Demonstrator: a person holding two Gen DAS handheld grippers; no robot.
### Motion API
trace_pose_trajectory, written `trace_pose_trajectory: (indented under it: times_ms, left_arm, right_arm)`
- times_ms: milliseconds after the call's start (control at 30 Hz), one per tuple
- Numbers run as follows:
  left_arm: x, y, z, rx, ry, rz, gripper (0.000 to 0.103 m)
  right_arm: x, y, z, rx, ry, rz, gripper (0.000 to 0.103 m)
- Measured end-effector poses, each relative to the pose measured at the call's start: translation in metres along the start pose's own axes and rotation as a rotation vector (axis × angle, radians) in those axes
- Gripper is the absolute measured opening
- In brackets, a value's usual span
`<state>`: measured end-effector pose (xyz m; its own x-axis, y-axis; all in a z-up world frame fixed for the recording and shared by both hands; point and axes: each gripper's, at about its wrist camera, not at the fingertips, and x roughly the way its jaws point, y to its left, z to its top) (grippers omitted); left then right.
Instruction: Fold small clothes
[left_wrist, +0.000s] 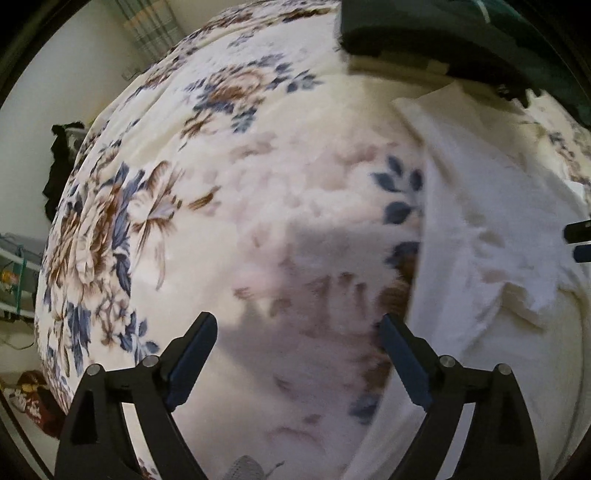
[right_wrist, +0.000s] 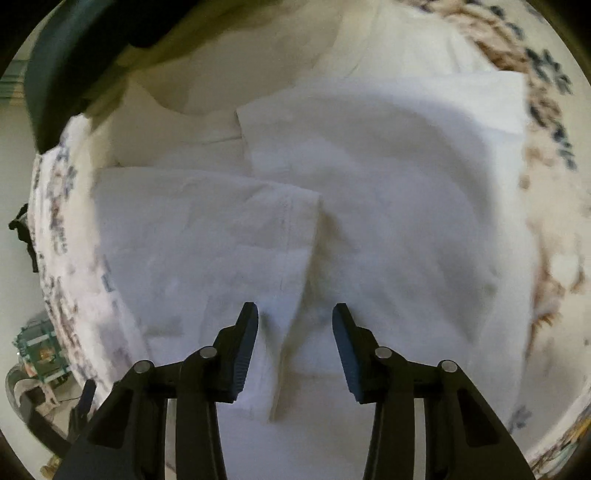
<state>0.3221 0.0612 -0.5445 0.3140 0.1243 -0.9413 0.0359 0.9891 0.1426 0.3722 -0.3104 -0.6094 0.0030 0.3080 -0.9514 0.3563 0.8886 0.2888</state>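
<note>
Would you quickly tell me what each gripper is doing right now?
Left gripper: open, empty, over the floral blanket.
Right gripper: open, holding nothing, above the white garment.

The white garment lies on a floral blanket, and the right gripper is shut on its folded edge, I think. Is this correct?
Not quite. The white garment does lie on the floral blanket, but the right gripper is open: in the right wrist view its fingers stand apart on either side of the folded edge, gripping nothing.
</note>
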Motion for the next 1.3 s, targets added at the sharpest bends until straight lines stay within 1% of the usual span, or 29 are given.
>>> trace_pose_trajectory:
  times_ms: [100, 167, 200, 300, 367, 400, 433, 467, 500, 533, 667, 733, 800, 833, 867, 900, 933, 967, 1000, 1100, 1167, 1300]
  left_arm:
    - [-0.017, -0.009, -0.006, 0.014, -0.018, -0.027, 0.090]
    - [-0.029, -0.019, -0.012, 0.023, -0.003, -0.033, 0.090]
    - [-0.035, -0.025, -0.016, 0.019, 0.008, -0.043, 0.090]
    - [-0.057, -0.054, -0.040, 0.018, 0.052, -0.102, 0.090]
    - [-0.067, -0.078, -0.059, 0.041, 0.080, -0.128, 0.090]
    - [-0.073, -0.095, -0.071, 0.057, 0.100, -0.138, 0.090]
    - [-0.079, -0.114, -0.086, 0.069, 0.125, -0.155, 0.090]
    - [-0.085, -0.134, -0.103, 0.073, 0.156, -0.179, 0.090]
    - [-0.091, -0.154, -0.120, 0.066, 0.193, -0.196, 0.090]
    - [-0.096, -0.169, -0.134, 0.052, 0.225, -0.218, 0.090]
    - [-0.109, -0.235, -0.198, -0.089, 0.396, -0.388, 0.090]
    - [-0.112, -0.268, -0.224, -0.132, 0.438, -0.449, 0.088]
    - [-0.111, -0.294, -0.241, -0.167, 0.469, -0.492, 0.078]
    - [-0.109, -0.306, -0.248, -0.191, 0.485, -0.506, 0.066]
    - [-0.106, -0.314, -0.253, -0.204, 0.499, -0.510, 0.056]
    - [-0.103, -0.323, -0.258, -0.211, 0.506, -0.508, 0.048]
    - [-0.099, -0.332, -0.261, -0.209, 0.502, -0.488, 0.027]
    - [-0.095, -0.338, -0.265, -0.201, 0.498, -0.458, 0.009]
    - [-0.093, -0.343, -0.268, -0.201, 0.490, -0.435, 0.003]
    - [-0.113, -0.340, -0.269, -0.270, 0.364, -0.415, 0.001]
    - [-0.130, -0.331, -0.273, -0.304, 0.322, -0.409, 0.001]
    - [-0.159, -0.306, -0.272, -0.369, 0.267, -0.394, 0.000]
  right_arm:
    - [-0.052, -0.031, -0.023, 0.074, -0.018, 0.055, 0.045]
    - [-0.087, -0.057, -0.041, 0.107, -0.030, 0.068, 0.051]
    - [-0.106, -0.076, -0.054, 0.116, -0.040, 0.053, 0.055]
    - [-0.136, -0.123, -0.076, 0.124, -0.039, -0.007, 0.055]
    - [-0.146, -0.156, -0.091, 0.135, -0.020, -0.037, 0.055]
    - [-0.150, -0.179, -0.099, 0.134, -0.001, -0.042, 0.055]
    - [-0.152, -0.190, -0.099, 0.127, 0.012, -0.043, 0.055]
    - [-0.154, -0.212, -0.103, 0.105, 0.031, -0.046, 0.055]
    - [-0.153, -0.222, -0.102, 0.089, 0.039, -0.049, 0.055]
    - [-0.153, -0.240, -0.101, 0.059, 0.056, -0.052, 0.055]
    - [-0.148, -0.289, -0.080, -0.001, 0.084, -0.036, 0.055]
    - [-0.150, -0.306, -0.067, -0.036, 0.090, -0.015, 0.055]
    - [-0.152, -0.319, -0.055, -0.062, 0.088, -0.006, 0.055]
    - [-0.151, -0.323, -0.049, -0.067, 0.093, -0.003, 0.055]
    - [-0.150, -0.326, -0.044, -0.072, 0.099, 0.005, 0.055]
    - [-0.147, -0.332, -0.038, -0.082, 0.111, 0.008, 0.055]
    - [-0.144, -0.330, -0.033, -0.088, 0.118, 0.007, 0.055]
    - [-0.142, -0.330, -0.030, -0.099, 0.123, 0.009, 0.055]
    - [-0.138, -0.330, -0.025, -0.110, 0.127, 0.006, 0.055]
    - [-0.130, -0.322, -0.011, -0.142, 0.133, -0.001, 0.055]
    - [-0.128, -0.313, -0.001, -0.162, 0.131, 0.004, 0.055]
    - [-0.128, -0.289, 0.031, -0.204, 0.117, 0.022, 0.055]
